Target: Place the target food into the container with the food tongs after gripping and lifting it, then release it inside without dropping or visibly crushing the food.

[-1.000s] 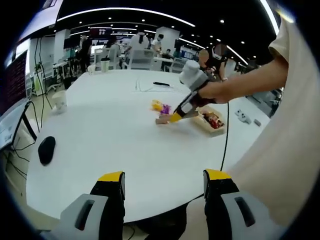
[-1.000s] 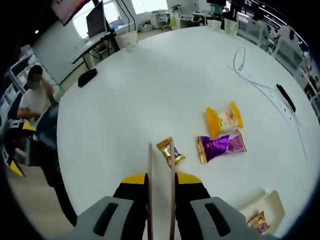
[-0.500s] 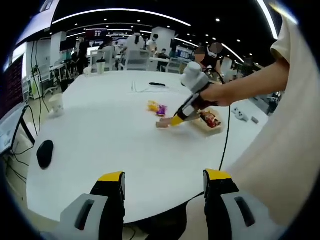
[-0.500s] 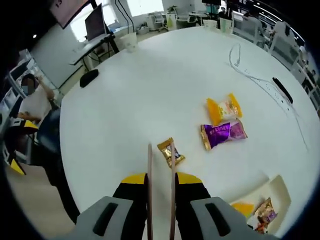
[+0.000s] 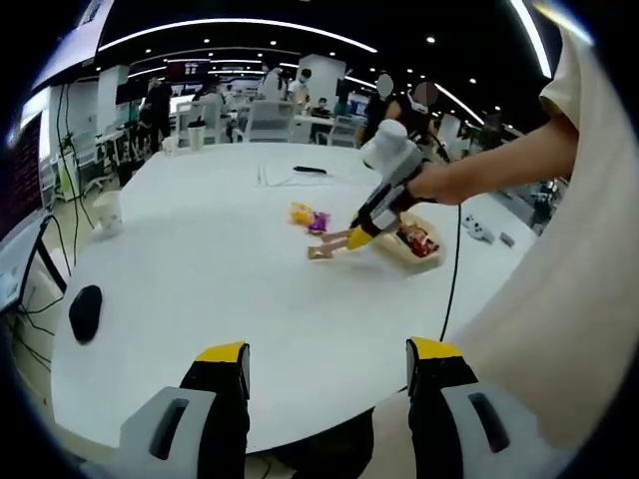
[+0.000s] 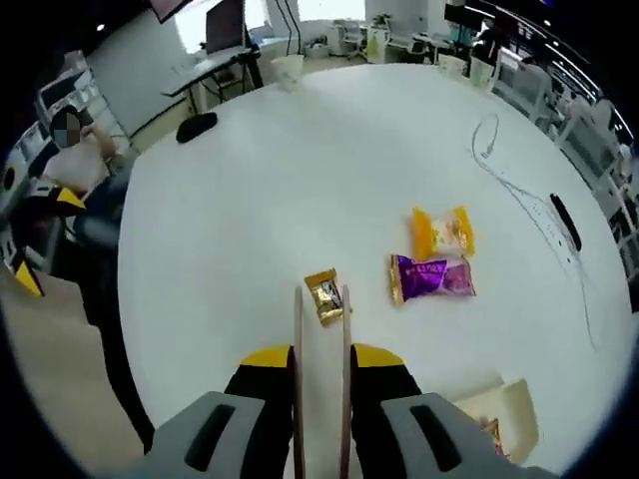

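Open-plan office: desks, monitors [image 6: 225, 17], chairs [image 5: 270, 118], ceiling strip lights [image 5: 250, 22]

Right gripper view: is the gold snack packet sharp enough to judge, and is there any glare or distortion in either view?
Right gripper view: gold packet sharp at the tong tips, white table evenly lit, mild fisheye bend. Left gripper view: ceiling light strips flare, edges curve, distant packets small.

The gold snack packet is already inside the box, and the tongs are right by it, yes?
Not quite. The gold snack packet is not in the box; it lies on the white table, as the right gripper view shows. The tongs are indeed right by it, their tips at either side of the packet.
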Demonstrator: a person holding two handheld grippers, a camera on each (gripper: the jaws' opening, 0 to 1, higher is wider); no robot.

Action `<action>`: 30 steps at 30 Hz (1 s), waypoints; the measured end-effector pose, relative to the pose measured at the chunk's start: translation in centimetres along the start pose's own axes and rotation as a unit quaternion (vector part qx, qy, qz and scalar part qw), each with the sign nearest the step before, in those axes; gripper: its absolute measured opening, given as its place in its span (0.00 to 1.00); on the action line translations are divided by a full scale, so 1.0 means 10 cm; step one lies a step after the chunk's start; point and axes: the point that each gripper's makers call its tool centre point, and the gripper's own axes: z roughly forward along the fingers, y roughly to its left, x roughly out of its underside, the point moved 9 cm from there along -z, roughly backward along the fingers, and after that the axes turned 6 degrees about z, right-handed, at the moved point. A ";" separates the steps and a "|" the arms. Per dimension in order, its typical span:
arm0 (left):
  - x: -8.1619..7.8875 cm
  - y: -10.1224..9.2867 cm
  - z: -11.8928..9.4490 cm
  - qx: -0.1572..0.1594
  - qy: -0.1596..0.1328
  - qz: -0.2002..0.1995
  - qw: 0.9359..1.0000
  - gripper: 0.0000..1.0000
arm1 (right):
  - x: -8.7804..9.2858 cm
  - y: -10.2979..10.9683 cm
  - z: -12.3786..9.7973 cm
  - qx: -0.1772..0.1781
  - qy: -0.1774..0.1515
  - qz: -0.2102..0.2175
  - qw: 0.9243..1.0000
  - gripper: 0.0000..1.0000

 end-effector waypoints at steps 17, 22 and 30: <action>0.03 -0.03 -0.02 -0.013 0.000 -0.013 1.000 0.63 | -0.09 0.00 0.10 0.008 0.040 -0.105 0.994 0.20; 0.04 -0.01 -0.02 -0.015 0.000 -0.015 1.000 0.63 | -0.12 -0.01 0.14 0.011 0.049 -0.122 0.991 0.20; 0.04 0.02 -0.01 -0.018 -0.003 -0.018 1.000 0.63 | -0.10 -0.05 0.16 0.012 0.055 -0.128 0.990 0.20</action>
